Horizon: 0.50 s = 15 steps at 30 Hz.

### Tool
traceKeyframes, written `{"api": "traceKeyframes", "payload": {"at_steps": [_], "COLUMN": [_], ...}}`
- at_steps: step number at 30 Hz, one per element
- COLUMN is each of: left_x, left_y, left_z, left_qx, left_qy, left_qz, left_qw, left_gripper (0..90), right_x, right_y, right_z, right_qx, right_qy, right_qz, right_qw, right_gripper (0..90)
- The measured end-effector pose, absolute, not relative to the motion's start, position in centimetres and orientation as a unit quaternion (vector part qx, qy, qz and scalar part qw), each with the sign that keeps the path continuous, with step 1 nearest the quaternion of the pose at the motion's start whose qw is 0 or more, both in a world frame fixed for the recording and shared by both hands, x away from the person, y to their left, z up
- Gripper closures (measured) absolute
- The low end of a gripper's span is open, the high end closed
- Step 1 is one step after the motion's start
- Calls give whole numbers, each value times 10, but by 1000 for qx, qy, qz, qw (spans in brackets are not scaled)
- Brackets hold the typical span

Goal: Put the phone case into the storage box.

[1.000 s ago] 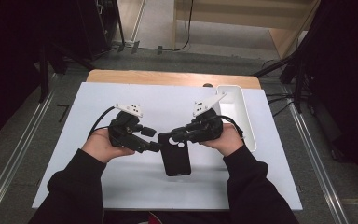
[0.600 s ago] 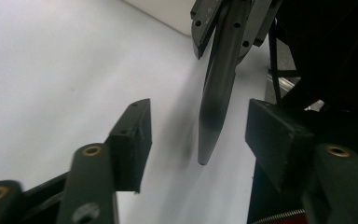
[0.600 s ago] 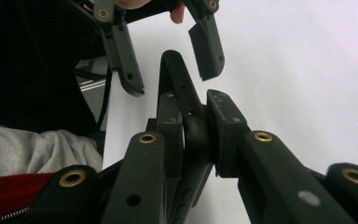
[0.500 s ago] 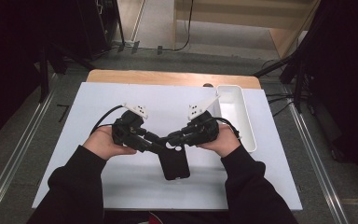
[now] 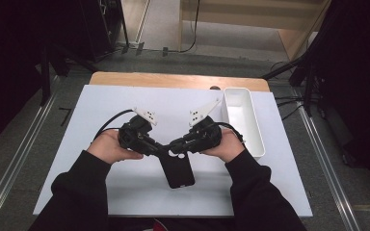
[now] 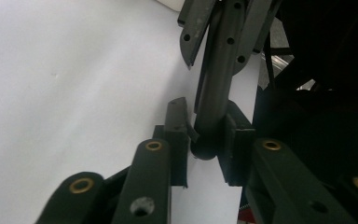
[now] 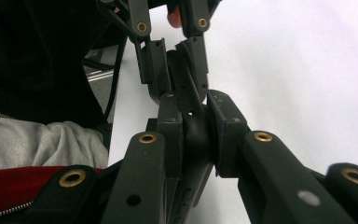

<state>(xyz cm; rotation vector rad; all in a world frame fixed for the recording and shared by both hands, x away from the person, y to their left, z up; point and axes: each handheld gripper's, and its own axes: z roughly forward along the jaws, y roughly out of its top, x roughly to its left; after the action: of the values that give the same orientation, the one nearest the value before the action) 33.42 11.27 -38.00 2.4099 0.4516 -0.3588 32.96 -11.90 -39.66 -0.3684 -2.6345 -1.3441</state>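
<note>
A black phone case (image 5: 177,169) lies lengthwise between my hands in the high view, its far end held up by both grippers. My left gripper (image 5: 160,150) comes in from the left. Its jaws have just been closing and now press on the case's far left corner. My right gripper (image 5: 176,144) is shut on the far right corner. In the left gripper view the case (image 6: 219,84) runs edge-on, clamped in the left gripper (image 6: 209,144). The right gripper view shows the right gripper (image 7: 196,133) clamped on the case (image 7: 189,93), with the left gripper (image 7: 175,46) just beyond.
A white oblong tray (image 5: 243,120) stands at the right of the white table sheet (image 5: 101,110), close to my right hand. A wooden strip (image 5: 173,79) runs along the far edge. Dark sleeves enter from the bottom of the high view.
My left gripper has reached in to the case's far left corner and shut on it. The right gripper has kept its grip, and the case has shifted slightly toward the person.
</note>
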Motion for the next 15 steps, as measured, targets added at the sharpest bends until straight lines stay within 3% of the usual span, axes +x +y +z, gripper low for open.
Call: {"api": "traceKeyframes", "payload": {"at_steps": [15], "left_x": [335], "left_y": [113], "left_z": [-377], "left_qx": [919], "left_qy": [162], "left_qz": [-147], "left_qw": [327], "left_gripper": [792], "right_x": [333], "right_y": [-121], "right_z": [-398], "right_qx": [-125], "right_qy": [-876], "right_qz": [-456], "right_qw": [99], "right_gripper": [737]}}
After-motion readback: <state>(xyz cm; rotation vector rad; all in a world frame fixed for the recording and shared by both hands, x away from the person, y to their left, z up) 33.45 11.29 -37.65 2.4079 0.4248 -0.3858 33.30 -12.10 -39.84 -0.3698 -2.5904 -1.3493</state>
